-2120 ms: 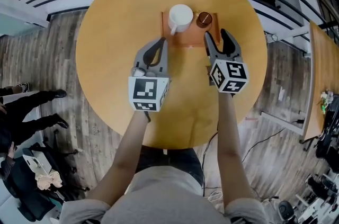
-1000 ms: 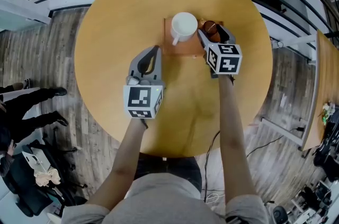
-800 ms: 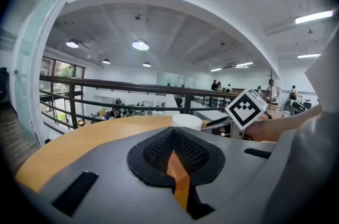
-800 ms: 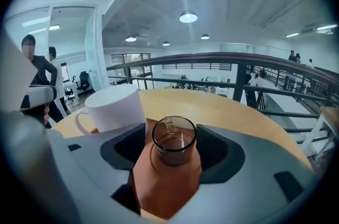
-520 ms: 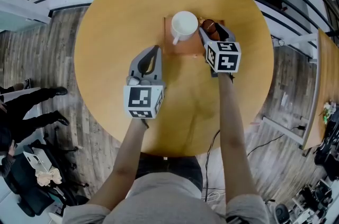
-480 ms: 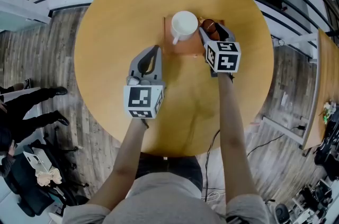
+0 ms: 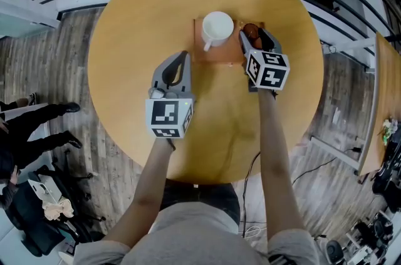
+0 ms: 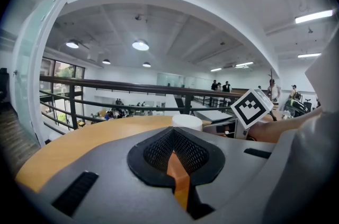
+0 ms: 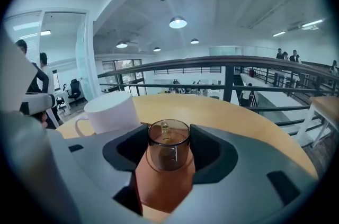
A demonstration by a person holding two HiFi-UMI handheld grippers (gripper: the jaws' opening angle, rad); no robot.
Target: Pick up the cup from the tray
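Round wooden table (image 7: 138, 19) holds a small tray (image 7: 216, 57) with the cup (image 9: 168, 147) on it. Your right gripper (image 7: 255, 38) has moved in, and its jaws now stand apart on both sides of the cup. Squeeze next, I think. Your left gripper (image 7: 180, 61) waits, jaws together.

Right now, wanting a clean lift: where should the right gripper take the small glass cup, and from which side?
Probably its round wall at mid-height, from the person's side: the glass cup stands upright, the right gripper has a jaw on each side, and the white mug stands close on its left.
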